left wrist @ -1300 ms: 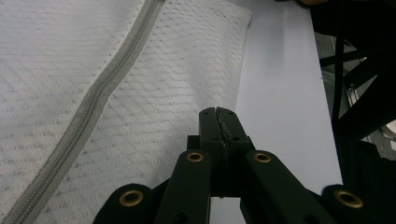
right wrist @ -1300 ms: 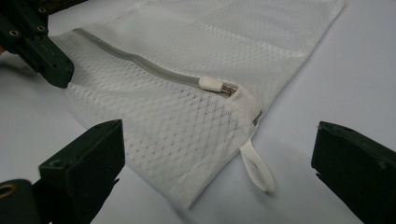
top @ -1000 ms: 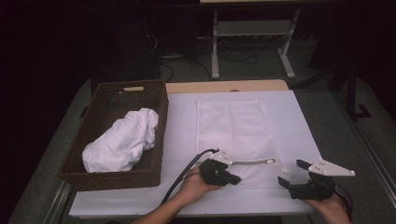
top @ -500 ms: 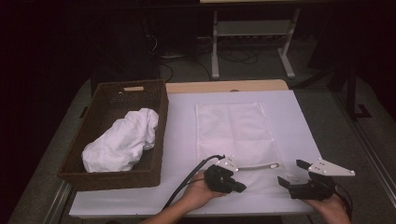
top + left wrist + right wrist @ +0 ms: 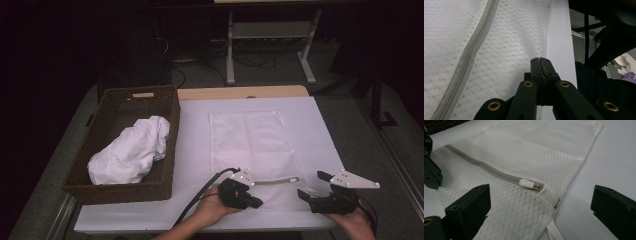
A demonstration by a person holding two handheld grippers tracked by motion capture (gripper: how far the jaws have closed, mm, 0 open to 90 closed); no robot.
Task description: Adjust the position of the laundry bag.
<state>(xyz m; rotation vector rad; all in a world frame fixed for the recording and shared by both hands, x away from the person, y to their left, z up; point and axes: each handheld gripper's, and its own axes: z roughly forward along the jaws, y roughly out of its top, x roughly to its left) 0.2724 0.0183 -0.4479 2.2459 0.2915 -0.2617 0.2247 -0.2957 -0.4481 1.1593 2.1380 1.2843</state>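
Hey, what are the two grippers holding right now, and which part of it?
The left gripper is shut on the near edge of the mesh laundry bag. The right gripper stands open by the zipper pull, holding nothing.

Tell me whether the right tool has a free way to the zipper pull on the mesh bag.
Probably yes. The right tool stands open with the zipper pull just ahead between its jaws, nothing lying across it. The left tool is shut at the mesh bag's other near corner, clear of that path.

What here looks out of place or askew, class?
Nothing much stands out. The mesh laundry bag lies flat and square on the table, zip closed; the white cloth sits crumpled in the basket.
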